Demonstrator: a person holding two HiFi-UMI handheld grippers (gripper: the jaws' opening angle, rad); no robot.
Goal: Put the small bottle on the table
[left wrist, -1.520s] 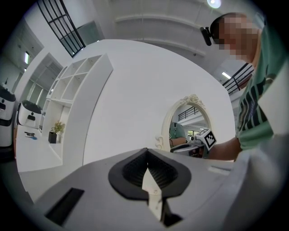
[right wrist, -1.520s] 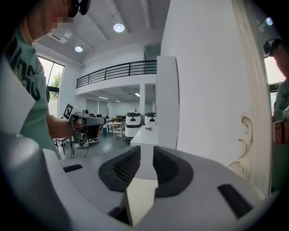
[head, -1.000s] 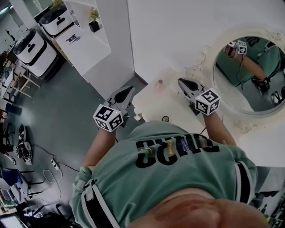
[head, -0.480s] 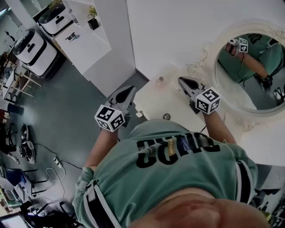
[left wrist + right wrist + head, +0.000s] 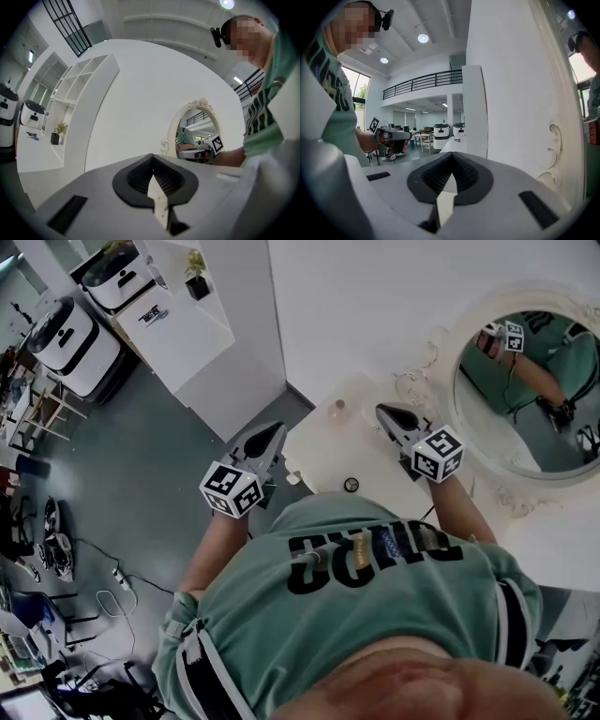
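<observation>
My right gripper [image 5: 382,411] hovers over the white table [image 5: 323,460], its jaws pressed together on nothing. My left gripper [image 5: 274,430], by the table's left edge, is likewise closed and empty. Over the last second neither has moved to speak of, and the right jaws have stayed together. The small bottle [image 5: 338,408] appears to stand on the table, just left of the right gripper's tip and apart from it. I judge the placing done. A round mirror [image 5: 525,390] hangs beyond.
</observation>
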